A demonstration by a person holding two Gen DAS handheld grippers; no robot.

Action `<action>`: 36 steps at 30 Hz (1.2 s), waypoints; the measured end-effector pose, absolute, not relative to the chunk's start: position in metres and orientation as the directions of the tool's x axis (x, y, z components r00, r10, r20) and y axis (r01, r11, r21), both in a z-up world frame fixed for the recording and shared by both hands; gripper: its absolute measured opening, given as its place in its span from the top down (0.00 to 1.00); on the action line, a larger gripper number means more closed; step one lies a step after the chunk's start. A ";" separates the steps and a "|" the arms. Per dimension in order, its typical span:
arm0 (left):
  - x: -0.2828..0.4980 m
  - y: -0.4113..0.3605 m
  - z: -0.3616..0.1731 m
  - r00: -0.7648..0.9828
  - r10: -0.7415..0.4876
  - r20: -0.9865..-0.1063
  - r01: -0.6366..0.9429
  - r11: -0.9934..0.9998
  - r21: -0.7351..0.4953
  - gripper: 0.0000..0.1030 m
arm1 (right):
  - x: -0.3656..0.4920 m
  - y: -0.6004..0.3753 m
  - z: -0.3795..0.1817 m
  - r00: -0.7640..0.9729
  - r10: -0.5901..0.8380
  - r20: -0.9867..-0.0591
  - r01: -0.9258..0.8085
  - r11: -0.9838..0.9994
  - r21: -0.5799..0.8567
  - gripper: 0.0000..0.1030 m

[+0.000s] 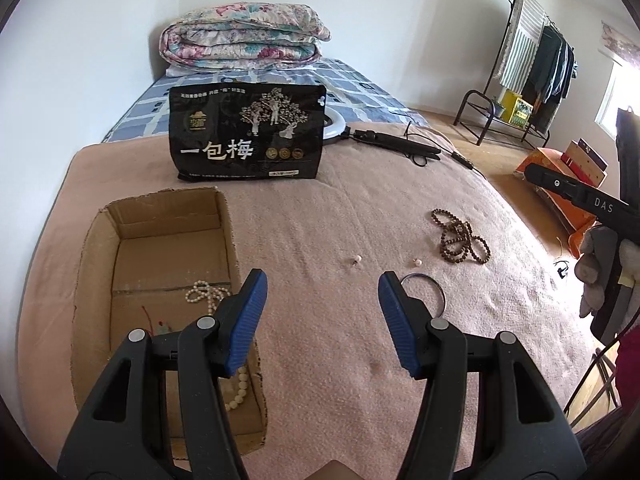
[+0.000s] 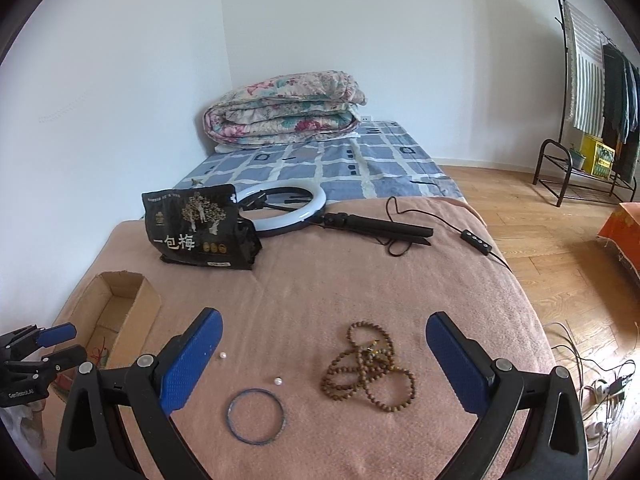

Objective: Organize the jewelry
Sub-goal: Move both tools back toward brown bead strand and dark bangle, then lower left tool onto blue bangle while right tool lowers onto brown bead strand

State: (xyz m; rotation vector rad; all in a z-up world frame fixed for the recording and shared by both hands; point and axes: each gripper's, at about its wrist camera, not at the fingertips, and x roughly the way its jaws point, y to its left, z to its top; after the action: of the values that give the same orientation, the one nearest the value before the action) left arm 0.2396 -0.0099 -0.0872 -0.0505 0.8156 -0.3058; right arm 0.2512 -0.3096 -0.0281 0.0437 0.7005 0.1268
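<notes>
An open cardboard box (image 1: pixel 100 248) lies at the left on the pink blanket; a white pearl necklace (image 1: pixel 208 294) and a small red-corded piece (image 1: pixel 156 324) lie inside. It also shows in the right wrist view (image 2: pixel 120 300). A brown bead necklace (image 2: pixel 368 368) (image 1: pixel 460 236), a blue bangle (image 2: pixel 256 416) (image 1: pixel 424 284) and two loose pearls (image 2: pixel 278 381) (image 2: pixel 222 355) lie on the blanket. My left gripper (image 1: pixel 322 292) is open and empty beside the box. My right gripper (image 2: pixel 324 336) is open and empty above the brown beads.
A black snack bag (image 1: pixel 248 132) stands behind the box. A ring light (image 2: pixel 280 212) with cable lies behind it. A folded quilt (image 2: pixel 284 108) sits on the bed. A clothes rack (image 2: pixel 592 80) stands at the right. The blanket's edge drops to wooden floor (image 2: pixel 560 240).
</notes>
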 end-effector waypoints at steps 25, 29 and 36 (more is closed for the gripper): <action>0.235 -0.137 -0.167 0.519 -0.361 -0.775 0.349 0.917 -0.193 0.21 | 0.265 -0.373 -0.094 0.665 0.085 -0.742 -0.116 0.993 0.010 0.00; 0.242 -0.145 -0.181 0.521 -0.346 -0.780 0.329 0.925 -0.191 0.21 | 0.274 -0.377 -0.105 0.651 0.103 -0.752 -0.117 0.993 0.035 0.00; 0.257 -0.153 -0.199 0.509 -0.344 -0.789 0.294 0.931 -0.216 0.21 | 0.290 -0.375 -0.124 0.613 0.132 -0.779 -0.130 0.989 0.065 0.00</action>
State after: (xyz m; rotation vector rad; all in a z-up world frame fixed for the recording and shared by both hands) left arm 0.2569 -0.1533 -0.1989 -0.0566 0.9626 -0.3843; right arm 0.2900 -0.3752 -0.1243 0.0025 0.8985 0.1511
